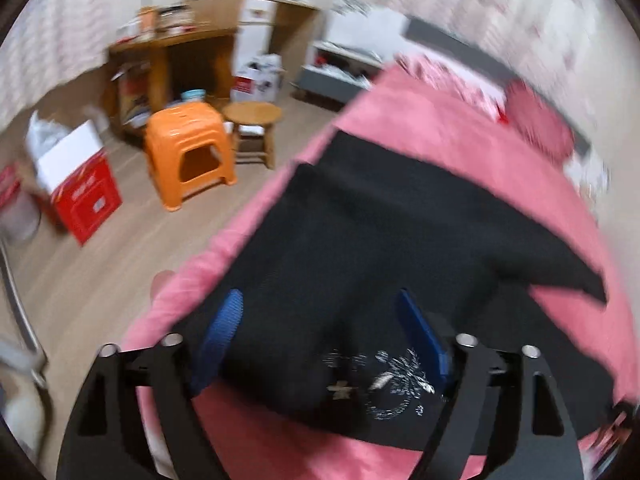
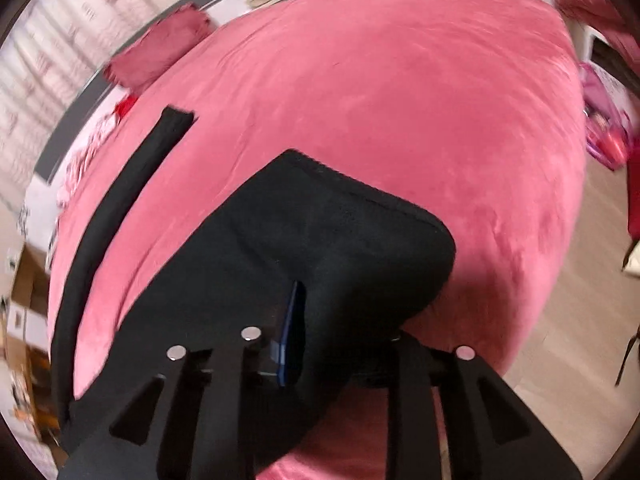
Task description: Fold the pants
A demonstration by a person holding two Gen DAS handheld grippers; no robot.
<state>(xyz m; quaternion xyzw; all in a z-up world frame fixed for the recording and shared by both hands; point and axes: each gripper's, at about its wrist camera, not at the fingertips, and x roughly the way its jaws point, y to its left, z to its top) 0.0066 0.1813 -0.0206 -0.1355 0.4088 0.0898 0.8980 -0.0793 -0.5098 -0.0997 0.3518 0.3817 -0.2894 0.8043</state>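
Folding the pants across the pink bed, right side leading.

I'm carrying a bunched fold of black cloth in the right gripper; only one blue pad shows, the rest is draped, so I can't confirm the jaws are pinching. Left gripper is hanging jaws spread over the embroidered patch near the bed's edge, not gripping. The pants are lying flat on the bed. I'm aiming to pin there with the left while laying the fold down slowly, edges aligned.

Pants lie on the bed, stools left.
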